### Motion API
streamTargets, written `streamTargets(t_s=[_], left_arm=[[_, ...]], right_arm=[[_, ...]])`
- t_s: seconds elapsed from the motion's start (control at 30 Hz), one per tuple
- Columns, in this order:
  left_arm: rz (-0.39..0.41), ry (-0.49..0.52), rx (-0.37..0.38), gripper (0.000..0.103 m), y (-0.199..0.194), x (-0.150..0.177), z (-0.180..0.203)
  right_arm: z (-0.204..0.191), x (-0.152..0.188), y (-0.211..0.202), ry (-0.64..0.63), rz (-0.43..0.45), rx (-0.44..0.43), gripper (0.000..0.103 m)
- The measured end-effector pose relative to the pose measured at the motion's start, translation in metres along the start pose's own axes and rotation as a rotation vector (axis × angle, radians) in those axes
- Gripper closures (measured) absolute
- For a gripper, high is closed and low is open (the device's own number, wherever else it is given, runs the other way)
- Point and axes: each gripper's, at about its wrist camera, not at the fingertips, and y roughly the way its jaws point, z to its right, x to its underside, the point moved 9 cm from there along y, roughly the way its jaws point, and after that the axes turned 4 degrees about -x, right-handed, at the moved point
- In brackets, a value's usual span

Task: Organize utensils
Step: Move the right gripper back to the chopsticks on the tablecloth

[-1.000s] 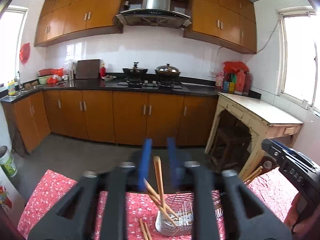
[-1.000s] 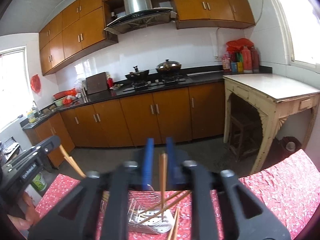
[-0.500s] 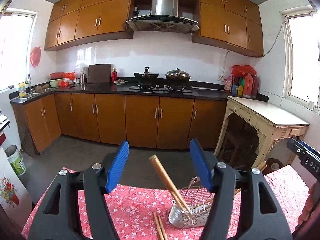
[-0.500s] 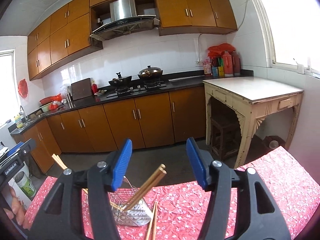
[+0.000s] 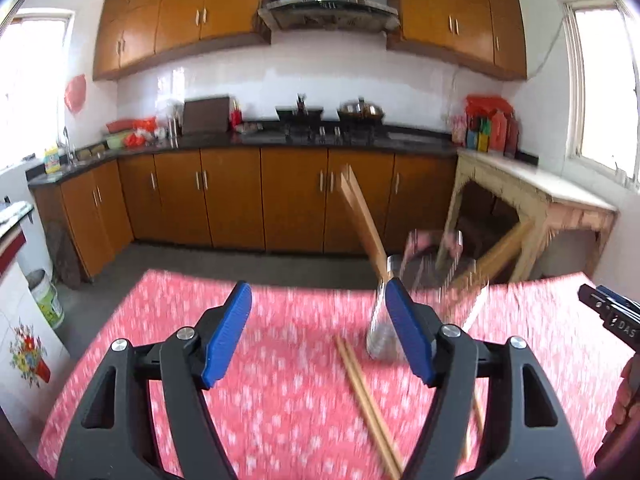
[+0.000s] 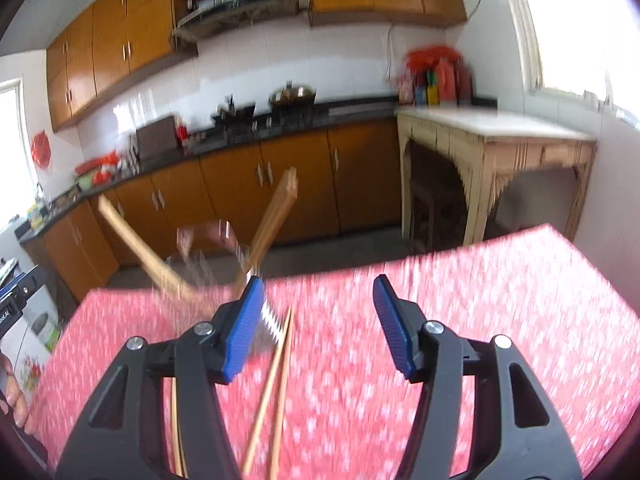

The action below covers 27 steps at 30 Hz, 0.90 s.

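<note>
A wire metal utensil holder [image 5: 420,300] stands on the red flowered tablecloth [image 5: 280,400], blurred by motion. Wooden chopsticks [image 5: 362,220] lean out of it to both sides. A loose pair of chopsticks [image 5: 368,400] lies flat on the cloth in front of it. My left gripper [image 5: 318,336] hovers low over the cloth, left of the holder; its jaws are opening with nothing between them. In the right wrist view the holder [image 6: 208,264] sits up and left of my right gripper [image 6: 320,328], which is open and holds nothing. The loose pair [image 6: 272,392] lies beside its left pad.
One more chopstick [image 6: 176,432] lies at the lower left of the right wrist view, partly behind the gripper. The cloth's far edge [image 5: 280,276] drops to the kitchen floor. A pale side table [image 5: 532,196] stands at the right, brown cabinets [image 5: 240,196] behind. A hand [image 5: 624,400] shows at the edge.
Both grippers let go of the chopsticks they held over the holder, opened wide, and dropped back toward the cloth. The chopsticks now lean in the holder.
</note>
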Motion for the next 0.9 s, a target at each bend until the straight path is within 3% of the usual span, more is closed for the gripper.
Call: streamTargets(t_s=[0.13,0.3,0.63,0.7,0.77,0.9], left_arm=[[-0.129,-0.011,0.045,0.034,0.014,0.058,0.001],[-0.266,-0.028,0.099,0.049,0.031,0.118,0.010],[-0.344,0.026,0.146,0.052,0.034,0.165,0.044],[-0.348,0.041,0.142,0.055,0.035,0.168,0.048],[-0.361,0.054,0.136,0.058,0.037,0.171,0.052],[-0.385,0.073,0.128,0.064,0.041,0.179,0.056]], right_arm=[[-0.013,0.064,0.016,-0.028,-0.119,-0.040,0.061],[-0.031,0.125,0.038,-0.053,-0.252,-0.076,0.074],[-0.041,0.158,0.062,-0.090,-0.343,-0.058,0.075],[-0.037,0.160,0.064,-0.108,-0.338,-0.031,0.081],[-0.029,0.158,0.065,-0.101,-0.341,-0.004,0.094],[-0.008,0.152,0.067,-0.048,-0.338,0.017,0.095]])
